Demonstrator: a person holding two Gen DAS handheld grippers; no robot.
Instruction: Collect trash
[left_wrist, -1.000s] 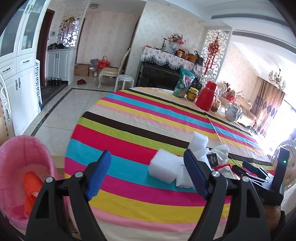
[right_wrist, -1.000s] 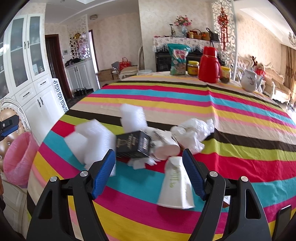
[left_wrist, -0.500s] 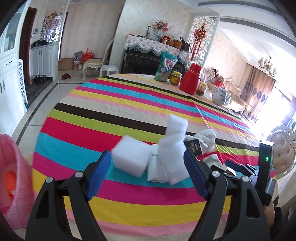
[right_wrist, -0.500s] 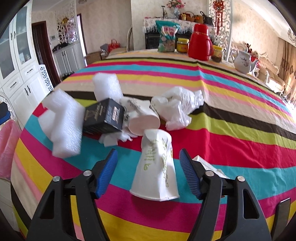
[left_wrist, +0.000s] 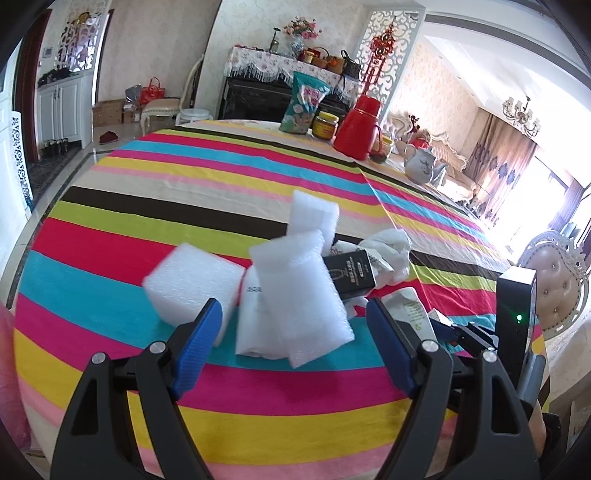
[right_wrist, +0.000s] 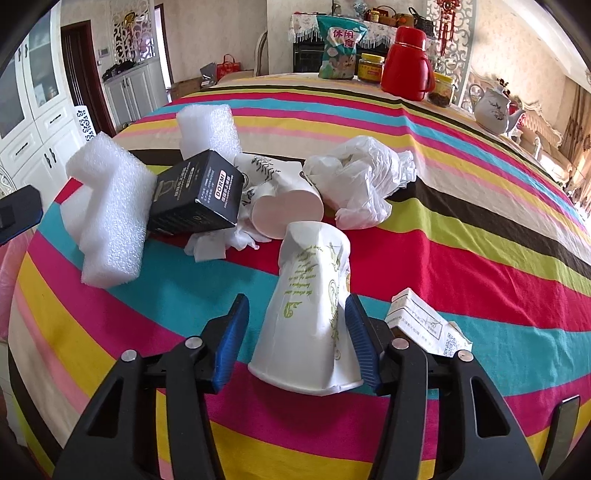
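The right hand-held gripper (right_wrist: 297, 332) has just been closing around the paper cup (right_wrist: 310, 306), which lies on its side low in the middle of the right wrist view. The right pad touches the cup wall; the left pad stands just clear, so it is not yet clamped. That cup looks light, thin and easily crushed; I would pinch it mid-body, gently. The left hand-held gripper (left_wrist: 295, 347) hangs spread wide, nothing held, with the foam wrap (left_wrist: 299, 295) lying between its pads: soft, springy, weightless stuff. Beyond lie a black box (right_wrist: 195, 195), a crumpled plastic bag (right_wrist: 362, 181) and a foam block (left_wrist: 192, 284). The tabletop (right_wrist: 461, 258) wears a striped cloth that could bunch. A red thermos (right_wrist: 404, 64) stands far back.
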